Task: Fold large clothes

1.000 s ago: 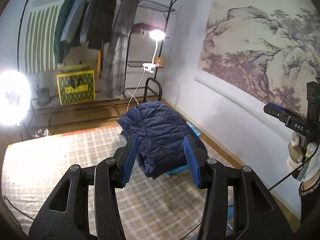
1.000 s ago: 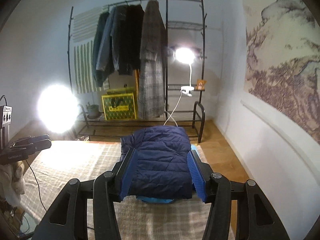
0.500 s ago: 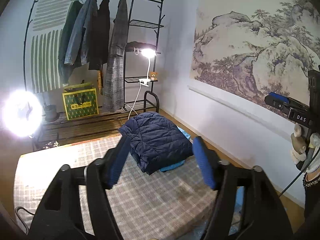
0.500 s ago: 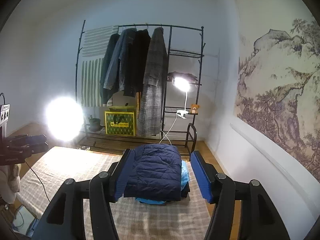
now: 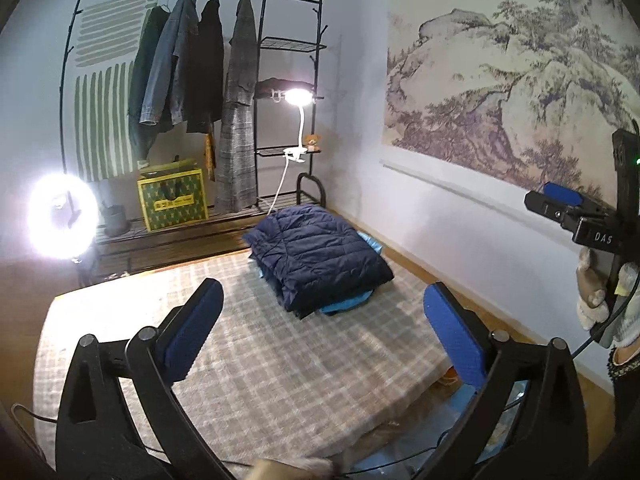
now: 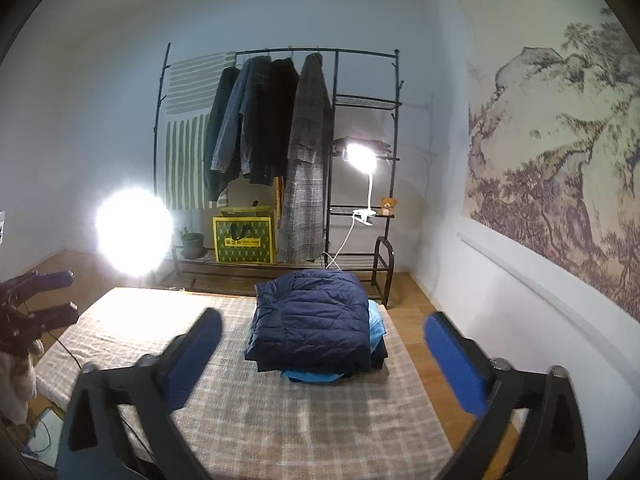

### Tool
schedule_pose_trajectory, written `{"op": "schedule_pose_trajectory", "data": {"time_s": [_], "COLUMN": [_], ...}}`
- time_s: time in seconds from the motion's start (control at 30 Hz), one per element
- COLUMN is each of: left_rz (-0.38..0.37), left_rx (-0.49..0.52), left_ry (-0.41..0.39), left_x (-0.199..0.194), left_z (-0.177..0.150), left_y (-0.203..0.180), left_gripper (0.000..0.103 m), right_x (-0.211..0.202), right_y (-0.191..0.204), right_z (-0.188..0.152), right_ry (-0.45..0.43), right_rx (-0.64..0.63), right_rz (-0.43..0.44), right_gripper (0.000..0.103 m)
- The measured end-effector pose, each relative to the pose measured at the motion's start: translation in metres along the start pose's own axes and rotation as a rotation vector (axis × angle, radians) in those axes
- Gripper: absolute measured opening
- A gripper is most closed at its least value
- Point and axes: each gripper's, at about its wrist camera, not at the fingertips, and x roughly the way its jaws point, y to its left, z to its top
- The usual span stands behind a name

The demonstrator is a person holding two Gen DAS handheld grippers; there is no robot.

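A folded navy puffer jacket [image 5: 320, 256] lies on top of a small stack of folded clothes at the far right part of a bed covered with a checked blanket [image 5: 248, 360]; a light blue garment [image 6: 376, 324] pokes out from under it on the right and front edges. The left gripper [image 5: 322, 318] hangs above the near part of the bed, its jaws opening and already spread wide, with nothing between the blue pads [image 5: 192, 328]; the jacket sits well beyond them. The right gripper [image 6: 322, 350] likewise points toward the stack from the foot of the bed, its jaws opening, wide and empty, the fingers slightly blurred. In the left wrist view the right gripper shows at the right edge, held by a gloved hand [image 5: 600, 296]; in the right wrist view the left gripper shows at the left edge. Behind the bed stands a black clothes rack [image 6: 280, 56] with several coats hanging, a yellow-green patterned bag [image 6: 244, 240] on its lower shelf, a clip lamp [image 6: 362, 160] shining on the right section and a small teddy bear [image 6: 387, 205] beside the clamp. A ring light [image 6: 134, 236] glares at the left, and a landscape wall hanging [image 5: 512, 80] covers the right wall.
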Motion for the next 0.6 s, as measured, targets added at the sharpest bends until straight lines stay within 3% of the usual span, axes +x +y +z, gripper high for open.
{"op": "schedule_pose_trajectory", "data": {"time_s": [0.27, 0.6], "left_rz": [0.068, 0.083], "left_rx": [-0.027, -0.023], "left_ry": [0.047, 0.053], "left_x": [0.005, 0.005], "left_z": [-0.016, -0.023], "left_y": [-0.008, -0.012], "left_gripper": [0.103, 0.103], "right_x": [0.001, 0.0], "right_y": [-0.008, -0.006], "right_z": [-0.011, -0.019], "right_ry": [0.022, 0.026], "right_rx": [0.028, 0.01], "right_rz": [-0.022, -0.028], "right_gripper": [0.103, 0.103]}}
